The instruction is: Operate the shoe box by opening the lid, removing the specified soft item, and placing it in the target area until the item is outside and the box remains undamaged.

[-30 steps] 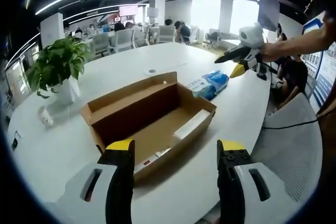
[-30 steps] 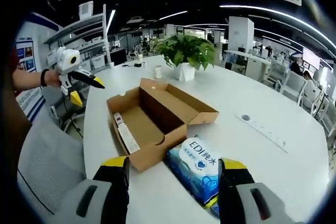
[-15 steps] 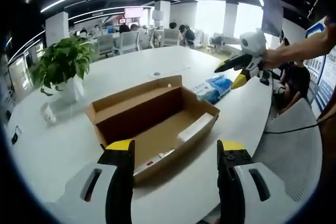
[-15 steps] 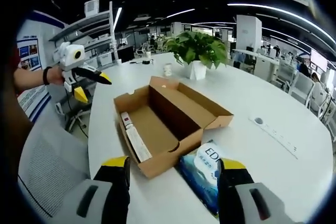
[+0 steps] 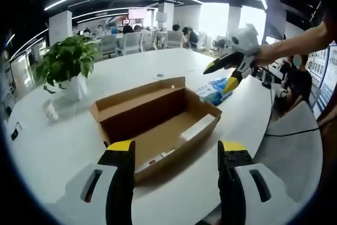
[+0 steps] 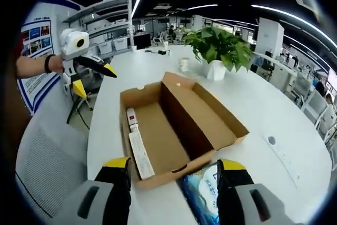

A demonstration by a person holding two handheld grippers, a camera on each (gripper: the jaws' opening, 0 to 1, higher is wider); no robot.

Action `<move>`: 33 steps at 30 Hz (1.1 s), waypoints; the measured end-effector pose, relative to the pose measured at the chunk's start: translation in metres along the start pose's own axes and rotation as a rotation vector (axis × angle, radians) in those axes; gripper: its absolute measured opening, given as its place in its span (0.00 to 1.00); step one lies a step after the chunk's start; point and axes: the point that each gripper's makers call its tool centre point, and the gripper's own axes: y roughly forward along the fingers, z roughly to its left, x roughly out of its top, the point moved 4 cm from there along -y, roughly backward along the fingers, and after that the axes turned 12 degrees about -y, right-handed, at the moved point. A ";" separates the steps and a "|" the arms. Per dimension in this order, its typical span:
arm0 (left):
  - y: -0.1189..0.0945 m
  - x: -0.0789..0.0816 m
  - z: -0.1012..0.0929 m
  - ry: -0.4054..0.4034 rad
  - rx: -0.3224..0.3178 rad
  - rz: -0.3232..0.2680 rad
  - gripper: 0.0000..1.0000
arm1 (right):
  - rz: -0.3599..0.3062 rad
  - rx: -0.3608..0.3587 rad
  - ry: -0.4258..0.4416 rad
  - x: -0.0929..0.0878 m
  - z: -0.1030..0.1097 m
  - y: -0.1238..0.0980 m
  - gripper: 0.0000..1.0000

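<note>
Soft pack out on the bench, right gripper drawing back over it

The blue soft pack (image 6: 208, 196) lies just beside the open shoe box (image 6: 176, 125); the right gripper (image 6: 172, 175), fingers spread and empty, has pulled closer. The left gripper (image 5: 175, 156) stays open too.

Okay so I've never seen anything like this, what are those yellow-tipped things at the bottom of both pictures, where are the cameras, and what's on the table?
A person holds a hand tool with two jaws in each hand, and a camera rides on each tool, looking forward along its jaws. The left gripper and the right gripper are both open and hold nothing. Each one also appears in the other's view, held up in the air by the person's hand. On the white table lies an open cardboard box with its lid folded back; a flat white item lies inside. Beside the box lies a blue pack of wipes, and a potted plant stands further off. An office lies behind.
</note>
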 end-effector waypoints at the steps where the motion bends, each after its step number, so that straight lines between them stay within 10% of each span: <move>1: -0.001 -0.001 0.000 0.000 0.001 0.000 0.64 | 0.017 0.009 -0.020 0.001 -0.001 0.005 0.64; 15: -0.009 -0.003 0.006 -0.015 0.013 -0.005 0.64 | 0.210 0.127 -0.271 0.000 0.006 0.050 0.62; 33: -0.005 -0.006 0.015 -0.043 0.011 -0.005 0.65 | 0.284 0.293 -0.276 -0.004 0.028 0.096 0.62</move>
